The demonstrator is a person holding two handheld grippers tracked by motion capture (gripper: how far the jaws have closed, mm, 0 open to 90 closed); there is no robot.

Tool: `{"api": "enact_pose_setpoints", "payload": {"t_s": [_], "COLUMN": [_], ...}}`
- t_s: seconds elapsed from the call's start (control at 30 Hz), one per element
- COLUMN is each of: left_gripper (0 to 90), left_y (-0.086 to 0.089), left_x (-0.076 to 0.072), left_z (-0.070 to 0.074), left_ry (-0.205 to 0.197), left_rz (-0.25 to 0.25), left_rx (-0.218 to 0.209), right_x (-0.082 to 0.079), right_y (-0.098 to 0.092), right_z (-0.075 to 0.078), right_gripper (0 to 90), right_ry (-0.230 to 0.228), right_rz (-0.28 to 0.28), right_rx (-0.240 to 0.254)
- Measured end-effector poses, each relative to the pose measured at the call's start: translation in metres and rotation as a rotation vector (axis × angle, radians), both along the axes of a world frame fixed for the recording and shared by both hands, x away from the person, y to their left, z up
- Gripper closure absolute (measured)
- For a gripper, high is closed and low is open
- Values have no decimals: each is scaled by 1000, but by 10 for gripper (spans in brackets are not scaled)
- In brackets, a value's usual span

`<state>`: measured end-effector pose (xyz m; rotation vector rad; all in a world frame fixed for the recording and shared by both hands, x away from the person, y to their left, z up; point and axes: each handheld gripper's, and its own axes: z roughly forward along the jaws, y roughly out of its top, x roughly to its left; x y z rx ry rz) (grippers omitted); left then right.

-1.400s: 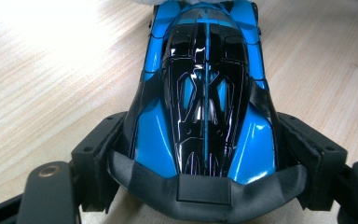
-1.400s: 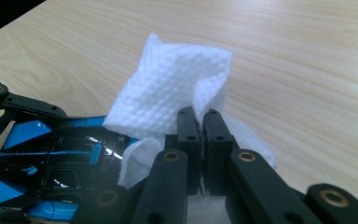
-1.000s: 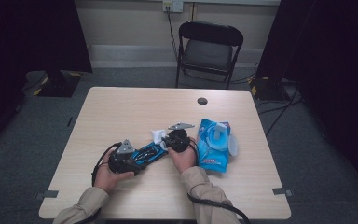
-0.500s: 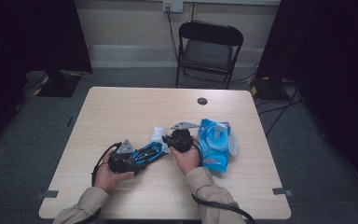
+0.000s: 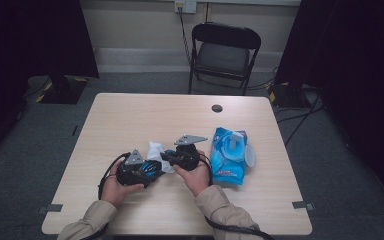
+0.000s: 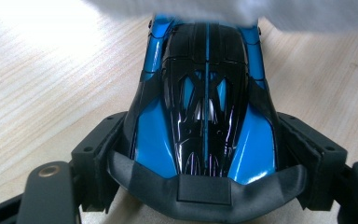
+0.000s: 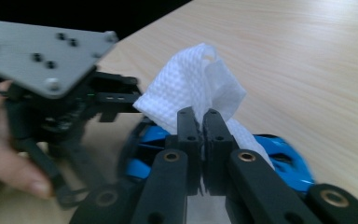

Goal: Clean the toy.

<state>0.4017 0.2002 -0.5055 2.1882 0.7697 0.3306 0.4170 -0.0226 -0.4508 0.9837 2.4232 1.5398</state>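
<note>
Near the middle of the table [image 5: 130, 115], a bit toward my edge, I had the toy car [image 6: 205, 107] clamped across its sides in my left gripper [image 5: 152, 169], jaws set fairly wide because the blue and black body fills the gap between them. It sat low over the wood, nose pointing away from my left hand, and I couldn't tell whether the wheels actually touched. My right gripper [image 7: 200, 122] was pinched tight on a white wipe [image 7: 200, 81], jaws narrowed right down on a fold of it, with the rest puffing up above the tips and a loose bit draping down onto the car. In the left gripper view the wipe [image 6: 177, 9] lay over the front of the hood. The wipe pack [image 5: 230, 155] lay just beside my right hand, toward the right edge, lid flipped open. My take on doing this bit well: I was wiping the car down, so the left grip needed to stay firm enough that the body didn't twist or pop out, since that glossy shell looked slippery. I figured short strokes along the length of the car, nose to tail, would work better than scrubbing sideways against the jaws. Also worth keeping the cloth bunched so the hard tips didn't scrape the paint.
</note>
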Motion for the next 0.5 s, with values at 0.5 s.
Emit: {"api": "enact_pose_setpoints", "payload": {"t_s": [0.5], "left_gripper": [231], "left_y": [0], "left_x": [0], "left_z": [0], "left_ry": [-2], "left_rz": [3], "left_rx": [1], "right_x": [-8], "right_y": [48], "right_z": [-35], "right_gripper": [872], "right_ry": [69], "right_rz": [98], "right_rx": [-44]}}
